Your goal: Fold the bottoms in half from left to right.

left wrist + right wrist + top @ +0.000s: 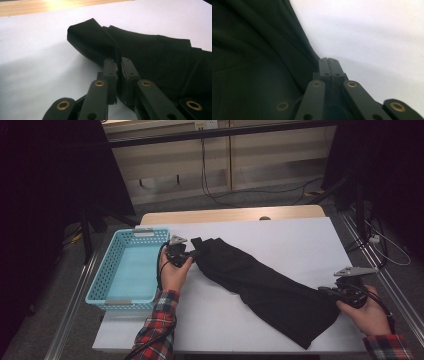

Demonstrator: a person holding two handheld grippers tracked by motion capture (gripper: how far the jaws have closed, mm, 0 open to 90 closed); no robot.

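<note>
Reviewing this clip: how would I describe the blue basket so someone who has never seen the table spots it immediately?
Start at the white-covered table and go to its left edge. There, just left of the person's left gripper and the black garment, sits the blue basket. It is the only coloured item: a light-blue rectangular container with perforated walls and nothing inside.

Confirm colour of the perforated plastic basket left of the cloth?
Light blue perforated plastic basket; clearest in the high view.
</note>
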